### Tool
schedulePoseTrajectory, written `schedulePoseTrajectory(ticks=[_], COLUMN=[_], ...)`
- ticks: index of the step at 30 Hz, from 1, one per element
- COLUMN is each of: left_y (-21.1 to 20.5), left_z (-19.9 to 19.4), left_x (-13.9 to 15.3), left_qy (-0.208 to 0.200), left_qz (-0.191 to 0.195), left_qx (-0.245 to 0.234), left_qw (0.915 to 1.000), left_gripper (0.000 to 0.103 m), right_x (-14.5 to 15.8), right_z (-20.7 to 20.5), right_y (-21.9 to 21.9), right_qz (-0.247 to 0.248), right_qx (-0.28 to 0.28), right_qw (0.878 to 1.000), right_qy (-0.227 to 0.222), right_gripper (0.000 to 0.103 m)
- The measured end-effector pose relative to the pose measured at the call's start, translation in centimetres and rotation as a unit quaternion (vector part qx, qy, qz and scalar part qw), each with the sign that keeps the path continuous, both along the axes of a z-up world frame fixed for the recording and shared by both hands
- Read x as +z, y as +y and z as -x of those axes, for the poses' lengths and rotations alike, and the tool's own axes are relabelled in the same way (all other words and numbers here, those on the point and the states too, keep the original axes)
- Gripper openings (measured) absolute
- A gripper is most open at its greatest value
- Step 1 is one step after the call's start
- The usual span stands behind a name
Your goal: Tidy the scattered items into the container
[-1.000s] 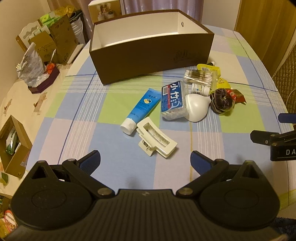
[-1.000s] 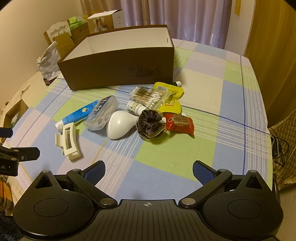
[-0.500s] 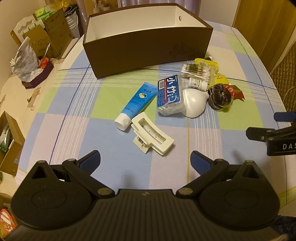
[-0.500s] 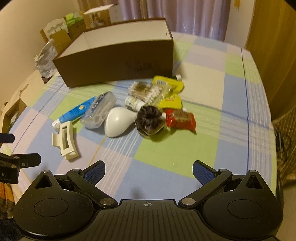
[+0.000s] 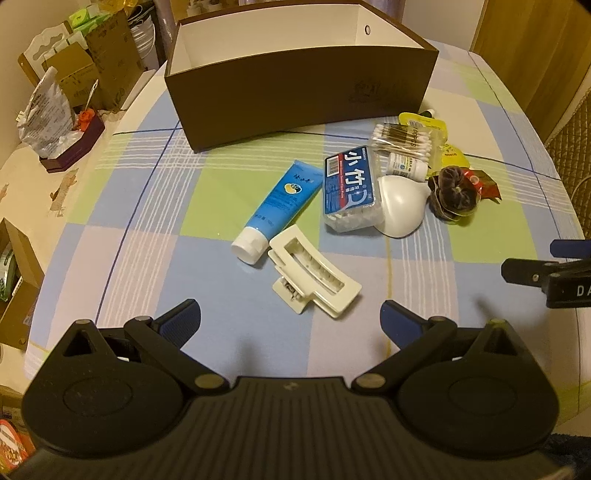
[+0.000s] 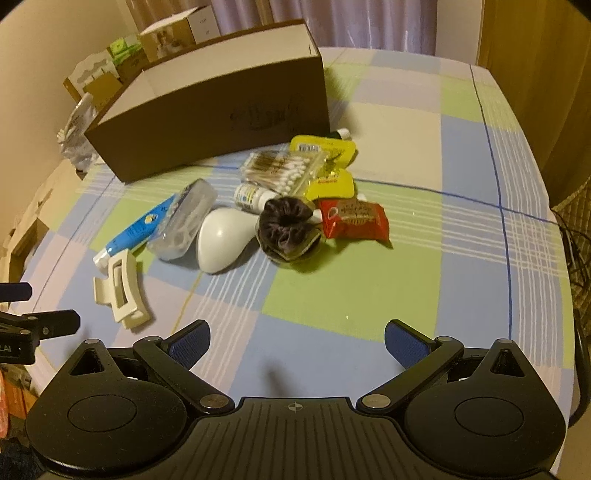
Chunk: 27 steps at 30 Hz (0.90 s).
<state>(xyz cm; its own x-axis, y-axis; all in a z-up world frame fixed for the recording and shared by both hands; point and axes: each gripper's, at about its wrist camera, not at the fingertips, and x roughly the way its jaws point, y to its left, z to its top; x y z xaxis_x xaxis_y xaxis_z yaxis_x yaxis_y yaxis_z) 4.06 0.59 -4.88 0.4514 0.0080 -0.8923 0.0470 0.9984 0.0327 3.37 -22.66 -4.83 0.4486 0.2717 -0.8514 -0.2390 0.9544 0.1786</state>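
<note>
Walls (image 6: 33, 55): cream, glowing in warm light.
Curtains (image 6: 369, 22): hanging pale purple, upper middle.
Desk (image 6: 461, 155): wearing checked cloth.

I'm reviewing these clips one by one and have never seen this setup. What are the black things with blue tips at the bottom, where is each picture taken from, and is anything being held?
There is no robot here: a person carries a two-finger gripper in each hand, and a fisheye camera on each looks forward along its fingers. The left gripper fills the bottom of the left wrist picture, the right gripper the bottom of the right wrist picture. Both are open and hold nothing.

On the checked tablecloth stands a brown box, the container. In front of it lie a white hair clip, a blue tube, a floss pick case, cotton swabs, a dark scrunchie and a red packet, none yet in the box.
</note>
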Motion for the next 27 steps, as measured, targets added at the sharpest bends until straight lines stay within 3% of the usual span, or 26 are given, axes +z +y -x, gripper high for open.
schedulePoseTrajectory(ticks=[6, 9, 14, 27], left_y=[0.3, 0.2, 0.2, 0.3], left_z=[-1.1, -1.6, -2.3, -4.8], left_x=[-1.4, -2.2, -3.5, -5.9], left_qy=[-0.006, -0.01, -0.006, 0.001], left_qz=[0.004, -0.003, 0.019, 0.021], left_qx=[0.011, 0.01, 0.016, 0.047], left_qw=[0.9999, 0.9999, 0.9997, 0.9987], left_gripper=[0.102, 0.102, 0.101, 0.086], right_x=[-0.3, -0.7, -1.6, -2.8], right_z=[-0.6, -1.1, -1.6, -3.1], right_y=[-0.5, -0.7, -1.1, -0.9], right_qz=[-0.027, -0.019, -0.007, 0.01], right_qx=[-0.007, -0.01, -0.016, -0.01], right_qw=[0.999, 1.0, 1.0, 1.0], right_qy=[-0.023, -0.02, -0.007, 0.009], right_gripper=[0.103, 0.103, 0.103, 0.103])
